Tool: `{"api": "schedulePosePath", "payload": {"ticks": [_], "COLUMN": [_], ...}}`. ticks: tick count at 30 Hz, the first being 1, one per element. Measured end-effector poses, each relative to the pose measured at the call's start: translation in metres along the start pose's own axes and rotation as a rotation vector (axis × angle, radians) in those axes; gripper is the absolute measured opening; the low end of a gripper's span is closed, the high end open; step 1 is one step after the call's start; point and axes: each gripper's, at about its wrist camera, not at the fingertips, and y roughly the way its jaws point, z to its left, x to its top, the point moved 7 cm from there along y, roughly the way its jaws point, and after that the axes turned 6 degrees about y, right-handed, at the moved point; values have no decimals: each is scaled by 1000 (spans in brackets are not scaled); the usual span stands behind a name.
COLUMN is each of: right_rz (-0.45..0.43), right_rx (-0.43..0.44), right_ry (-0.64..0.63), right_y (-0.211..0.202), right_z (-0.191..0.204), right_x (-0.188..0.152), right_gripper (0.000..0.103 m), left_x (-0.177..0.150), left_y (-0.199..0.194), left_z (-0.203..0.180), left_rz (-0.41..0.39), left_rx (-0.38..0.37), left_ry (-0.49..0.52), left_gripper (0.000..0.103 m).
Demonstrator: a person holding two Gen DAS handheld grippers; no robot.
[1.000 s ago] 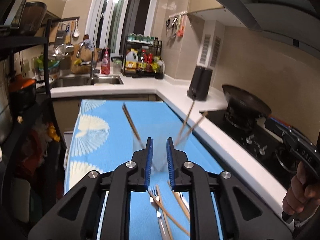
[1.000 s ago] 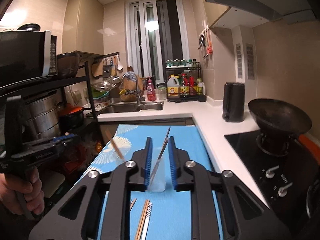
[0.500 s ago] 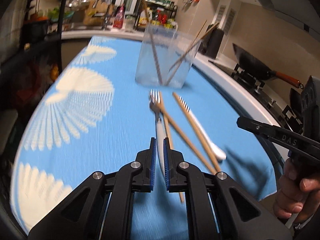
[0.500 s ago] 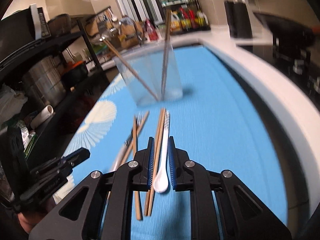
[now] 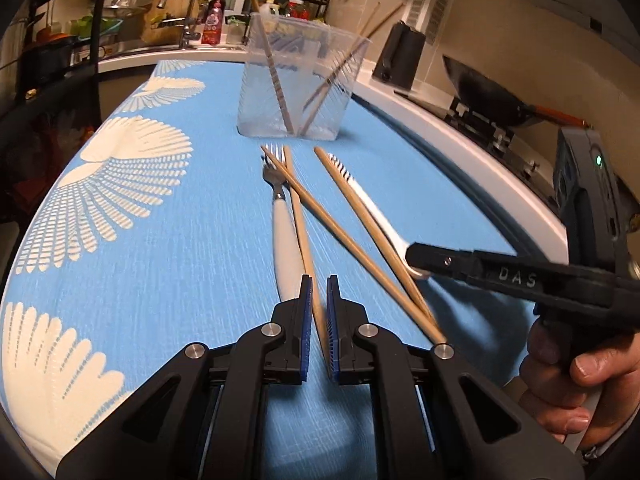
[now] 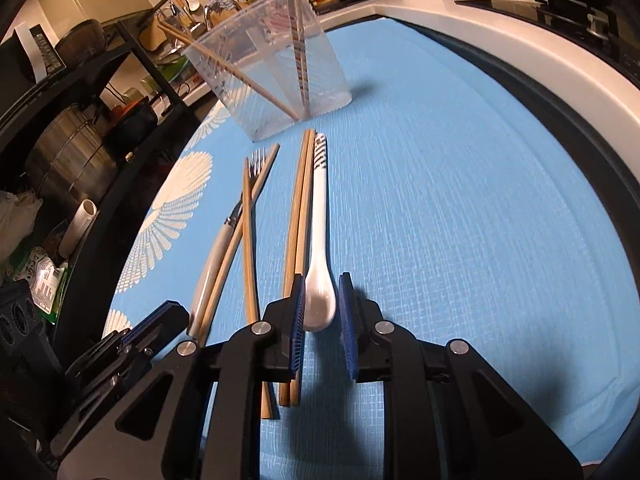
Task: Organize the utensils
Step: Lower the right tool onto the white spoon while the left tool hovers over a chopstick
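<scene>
A clear plastic cup [image 5: 296, 80] [image 6: 268, 68] stands on the blue mat [image 5: 160, 240] and holds three chopsticks. In front of it lie a white-handled fork [image 5: 282, 236] [image 6: 218, 252], several wooden chopsticks [image 5: 360, 252] [image 6: 298, 216] and a white spoon [image 5: 376, 212] [image 6: 319, 272]. My left gripper [image 5: 316, 296] is low over the mat, its jaws a narrow gap apart around one chopstick [image 5: 306, 248] beside the fork handle. My right gripper [image 6: 322, 300] is open with the spoon's bowl between its fingers; it shows in the left wrist view [image 5: 424, 260].
A white counter edge [image 5: 460, 148] runs along the mat's right side, with a stove and wok [image 5: 492, 96] beyond. A black shelf rack [image 6: 80, 120] with pots stands left of the mat. A sink and bottles [image 5: 212, 20] are at the far end.
Both grippers dropped from level with the cup down to the mat. The left now straddles a chopstick next to the fork; the right has widened around the spoon's bowl.
</scene>
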Motion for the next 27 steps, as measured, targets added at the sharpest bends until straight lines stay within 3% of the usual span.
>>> {"api": "schedulePosePath", "payload": {"ticks": [10, 16, 18, 20, 23, 27], "right_rz": [-18, -40, -54, -69, -83, -57], "right_rx": [-16, -41, -61, -94, -129, -95], "right_ry": [-28, -20, -14, -19, -41, -36], "right_y": [-1, -6, -10, -13, -16, -13], "right_z": [6, 0, -6, -13, -20, -18], "right_x": [-3, -2, 1, 3, 5, 1], "right_gripper": [24, 20, 9, 7, 7, 12], "left_x": [-10, -10, -10, -10, -10, -10], "left_y": [6, 5, 4, 4, 4, 5], "left_z": [-7, -8, -5, -3, -2, -2], "left_rz": [28, 22, 20, 19, 19, 21], "left_rx": [77, 99, 108, 113, 118, 118], "left_ry": [72, 89, 82, 76, 74, 74], "left_gripper": [8, 7, 7, 7, 7, 7]}}
